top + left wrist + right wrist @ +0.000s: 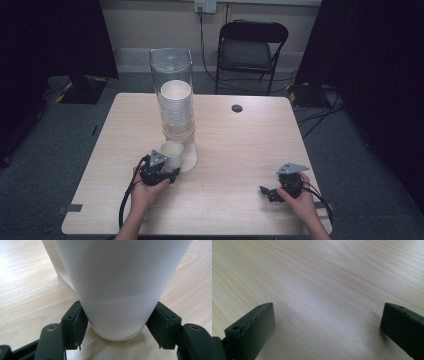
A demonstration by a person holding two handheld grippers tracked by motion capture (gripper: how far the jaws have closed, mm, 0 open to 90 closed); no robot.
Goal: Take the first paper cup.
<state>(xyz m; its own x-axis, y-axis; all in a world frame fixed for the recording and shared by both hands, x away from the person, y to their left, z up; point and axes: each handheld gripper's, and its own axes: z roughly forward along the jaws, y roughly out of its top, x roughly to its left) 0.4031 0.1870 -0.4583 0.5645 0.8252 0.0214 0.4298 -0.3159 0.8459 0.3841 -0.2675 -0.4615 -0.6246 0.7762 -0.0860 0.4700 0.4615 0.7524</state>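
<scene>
Left gripper pinches a single white cup near its base, pads on both sides, cup upright on the wooden table. Right gripper sits low at the near right, jaws spread wide over bare wood, well apart from the cup. Just behind the cup: clear dispenser with a stack of white cups. Farther back, a black folding chair.

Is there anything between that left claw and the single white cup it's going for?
Nothing visible. The left gripper already has the white cup between its jaws, pads at the cup's base on both sides, just beside the clear dispenser.
</scene>
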